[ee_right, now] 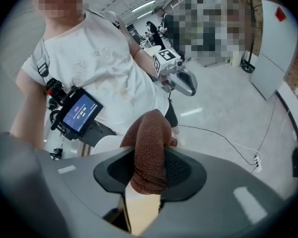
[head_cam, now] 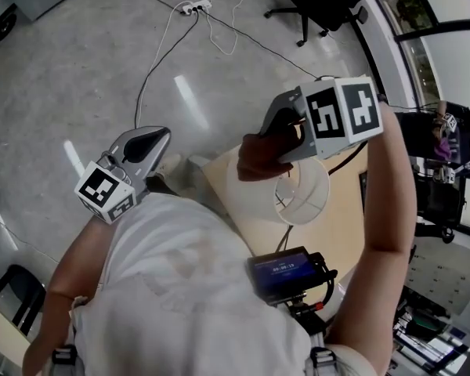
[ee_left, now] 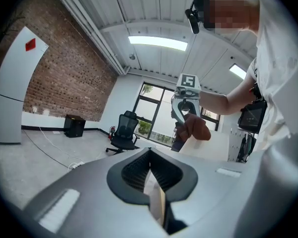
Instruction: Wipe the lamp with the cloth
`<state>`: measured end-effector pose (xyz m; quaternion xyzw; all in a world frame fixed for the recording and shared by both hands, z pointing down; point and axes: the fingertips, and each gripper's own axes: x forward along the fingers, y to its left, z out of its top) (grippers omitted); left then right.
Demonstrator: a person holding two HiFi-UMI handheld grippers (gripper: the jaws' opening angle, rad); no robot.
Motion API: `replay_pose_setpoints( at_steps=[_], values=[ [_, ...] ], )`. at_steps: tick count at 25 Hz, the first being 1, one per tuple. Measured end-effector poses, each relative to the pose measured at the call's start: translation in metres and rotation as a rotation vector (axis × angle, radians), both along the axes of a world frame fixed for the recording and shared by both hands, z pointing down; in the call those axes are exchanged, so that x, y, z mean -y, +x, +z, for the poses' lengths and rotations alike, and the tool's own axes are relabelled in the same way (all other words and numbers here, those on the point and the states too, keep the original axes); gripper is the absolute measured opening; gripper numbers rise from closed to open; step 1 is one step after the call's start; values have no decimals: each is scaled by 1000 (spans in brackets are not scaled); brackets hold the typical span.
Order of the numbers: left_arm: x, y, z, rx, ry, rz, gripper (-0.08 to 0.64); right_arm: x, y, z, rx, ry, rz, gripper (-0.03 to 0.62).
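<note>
A white lampshade (head_cam: 301,196) stands on a small wooden table (head_cam: 236,198) just in front of me. My right gripper (head_cam: 268,143) hangs above the shade's left rim, shut on a bunched brown cloth (head_cam: 254,161); in the right gripper view the cloth (ee_right: 150,152) fills the gap between the pads. My left gripper (head_cam: 163,137) is off to the left over the floor, away from the lamp, its jaws together with nothing in them. The left gripper view looks level across at the right gripper (ee_left: 186,114), the cloth (ee_left: 196,129) and the shade (ee_left: 211,150).
A black office chair (head_cam: 321,2) and a power strip with cables (head_cam: 194,6) sit on the concrete floor beyond the table. A cluttered desk (head_cam: 446,159) is at the right. A small screen (head_cam: 282,271) hangs on my chest.
</note>
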<state>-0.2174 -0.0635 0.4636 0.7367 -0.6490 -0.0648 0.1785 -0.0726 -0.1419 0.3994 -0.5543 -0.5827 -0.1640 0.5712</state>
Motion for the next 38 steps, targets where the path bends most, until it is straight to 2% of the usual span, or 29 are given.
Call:
replay_pose_setpoints(
  at_steps=[3, 7, 11, 16, 19, 23, 26, 29, 31, 33, 36, 38],
  values=[
    [-7, 6, -5, 8, 1, -17, 2, -8, 9, 25, -70, 58, -89, 167],
    [-18, 7, -5, 14, -7, -37, 2, -10, 9, 70, -110, 129, -176, 167],
    [-34, -1, 2, 11, -18, -72, 2, -15, -1, 115, -115, 198, -251, 167],
    [-46, -7, 1, 4, -18, -90, 2, -19, -5, 146, -93, 265, -270, 169],
    [-51, -6, -2, 20, -8, -78, 2, -28, -15, 134, 35, 260, -236, 167],
    [-56, -1, -9, 45, 6, -45, 2, -41, -30, 88, 253, 250, -88, 167],
    [-61, 2, -11, 50, -7, -15, 2, -55, -31, 48, 423, 286, 4, 167],
    [-83, -12, -20, 62, -44, -9, 2, -82, -38, 17, 576, 338, 45, 169],
    [-88, -18, -25, 90, -60, -8, 2, -94, -36, 9, 661, 395, 58, 169],
    [-71, -6, -22, 110, -60, 30, 2, -91, -20, 7, 714, 498, 94, 169],
    [-43, 16, -16, 121, -35, 123, 2, -80, 1, 7, 756, 655, 192, 169],
    [-37, 19, -15, 124, -19, 161, 2, -75, 5, 12, 771, 718, 267, 169]
  ],
)
